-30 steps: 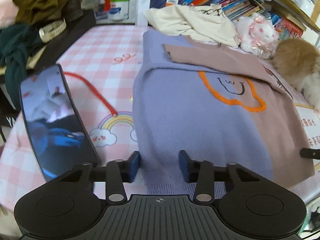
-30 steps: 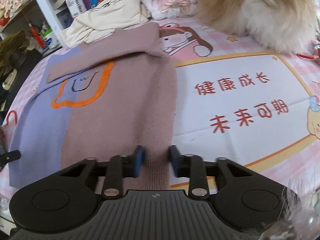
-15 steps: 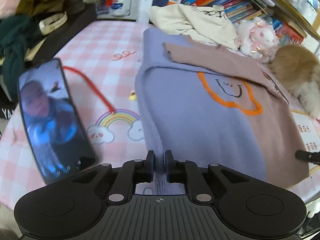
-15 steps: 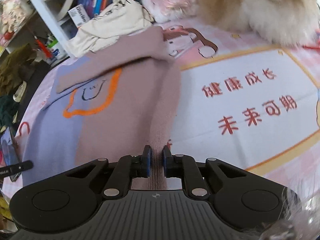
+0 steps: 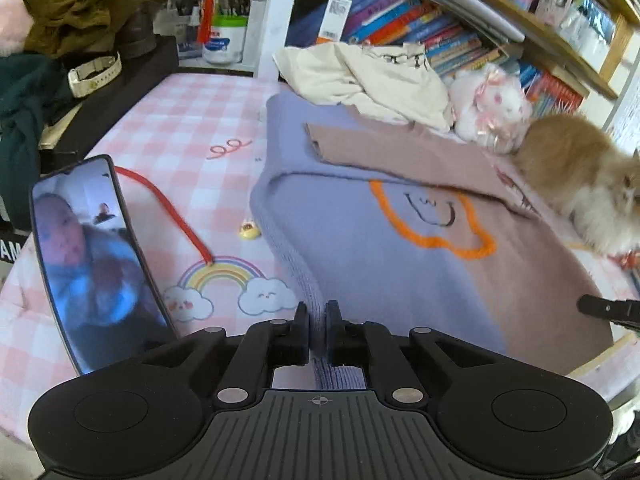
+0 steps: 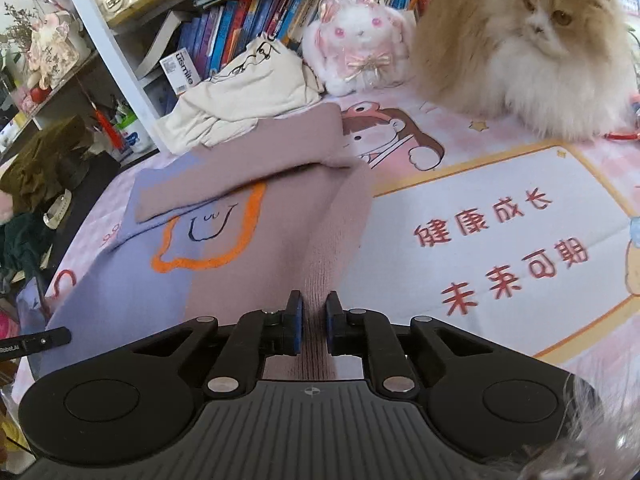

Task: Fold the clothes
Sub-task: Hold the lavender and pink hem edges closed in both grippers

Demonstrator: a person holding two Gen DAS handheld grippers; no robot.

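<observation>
Left wrist view, 6 o'clock: left gripper clamped on the lilac corner of the near hem of the sweater, jaws just closed further, ribbed knit pressed between them. Right wrist view, 6 o'clock: right gripper pinching the mauve corner of the same hem, jaws also just closed further on the knit. Held at both near corners probably to lift the hem evenly and carry it toward 12 o'clock for the next fold. Spread flat on the pink table cover from 6 toward 12 o'clock, with one mauve sleeve already laid across the chest, likely to give a narrow shape.

Counted from near to far: two grippers, one sweater. In the left view, one phone at 9 o'clock, one red cord at 10 o'clock, one cream garment at 12 o'clock. In the right view, one plush rabbit at 12 o'clock, one cat at 1 o'clock, perhaps near enough to disturb the fold.
</observation>
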